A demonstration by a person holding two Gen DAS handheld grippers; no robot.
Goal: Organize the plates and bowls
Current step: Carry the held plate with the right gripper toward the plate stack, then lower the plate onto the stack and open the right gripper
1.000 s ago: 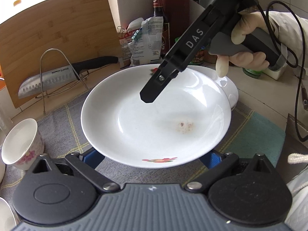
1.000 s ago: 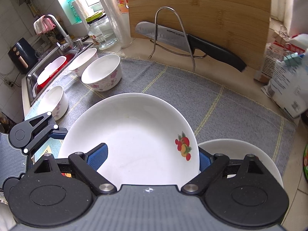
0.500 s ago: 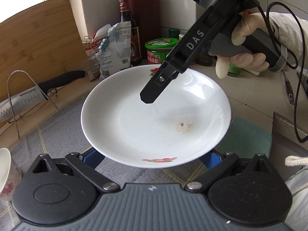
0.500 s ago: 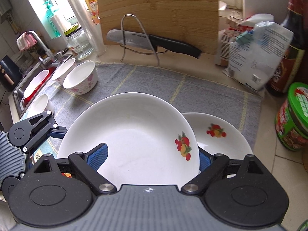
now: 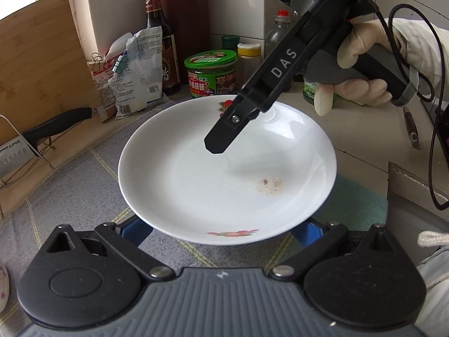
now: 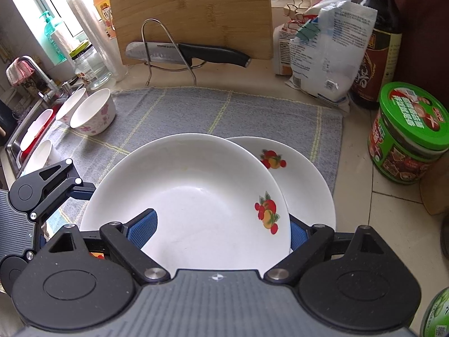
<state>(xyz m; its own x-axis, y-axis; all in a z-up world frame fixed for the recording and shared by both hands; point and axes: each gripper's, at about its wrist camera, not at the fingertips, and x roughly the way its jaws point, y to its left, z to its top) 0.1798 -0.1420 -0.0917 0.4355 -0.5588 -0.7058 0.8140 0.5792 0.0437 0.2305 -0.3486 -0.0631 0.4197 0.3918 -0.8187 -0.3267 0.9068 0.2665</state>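
Two tongs (image 6: 221, 229) gripping plate (image 6: 196, 191), mat (image 6: 224, 112)

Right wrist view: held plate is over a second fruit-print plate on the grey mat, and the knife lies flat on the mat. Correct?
Not quite: in the right wrist view the knife rests on the wire rack against the cutting board, off the grey mat. The rest holds.

Left gripper (image 5: 221, 226): grey ribbed body at bottom of frame, two black round pivot housings, silver pins, black linkage arms, blue textured fingers (image 5: 132, 229).

Right gripper (image 6: 221, 229): same build; blue fingers (image 6: 141, 227) with fine grid texture.

In left wrist view, upper right: black shaft marked "DAS" in white, one silver screw near its tip, dark grey handle, black cable looping. Right hand (image 5: 359, 75) in cream glove, pale sleeve.
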